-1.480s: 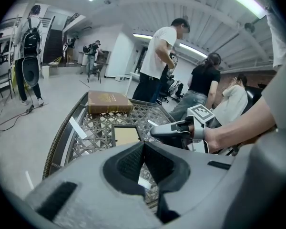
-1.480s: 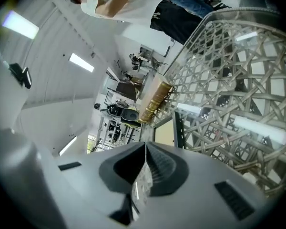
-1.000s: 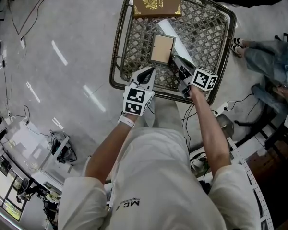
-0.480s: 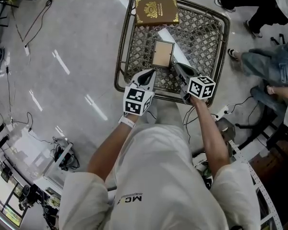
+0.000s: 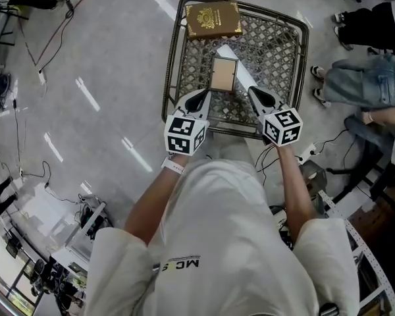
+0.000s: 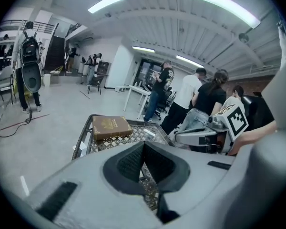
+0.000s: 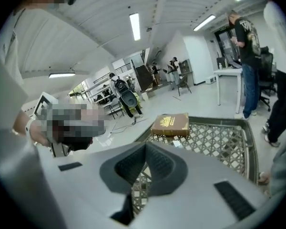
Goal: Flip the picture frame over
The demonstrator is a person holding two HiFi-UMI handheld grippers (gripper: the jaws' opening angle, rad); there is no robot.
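Note:
The picture frame (image 5: 224,73), pale wood with a tan panel facing up, lies flat in the middle of the lattice table (image 5: 274,45), partly on a white sheet (image 5: 232,53). My left gripper (image 5: 203,95) hovers over the table's near edge, just short of the frame's near left corner, shut and empty. The right gripper (image 5: 253,91) hovers by the near right corner, clear of the frame, also shut and empty. In the left gripper view the pads (image 6: 133,160) meet with nothing between them. The same is true of the pads (image 7: 158,162) in the right gripper view. The frame is hidden behind the jaws in both gripper views.
A brown book with gold print (image 5: 213,20) lies at the table's far left corner. A seated person's legs (image 5: 362,78) are close to the table's right side. Cables and a power strip (image 5: 307,151) lie on the floor by my right. More people stand beyond the table (image 6: 200,101).
Both grippers have lifted and drawn back toward me. The right gripper's tip was at the frame's near right corner and is now off it, and it has rolled so its marker cube faces up.

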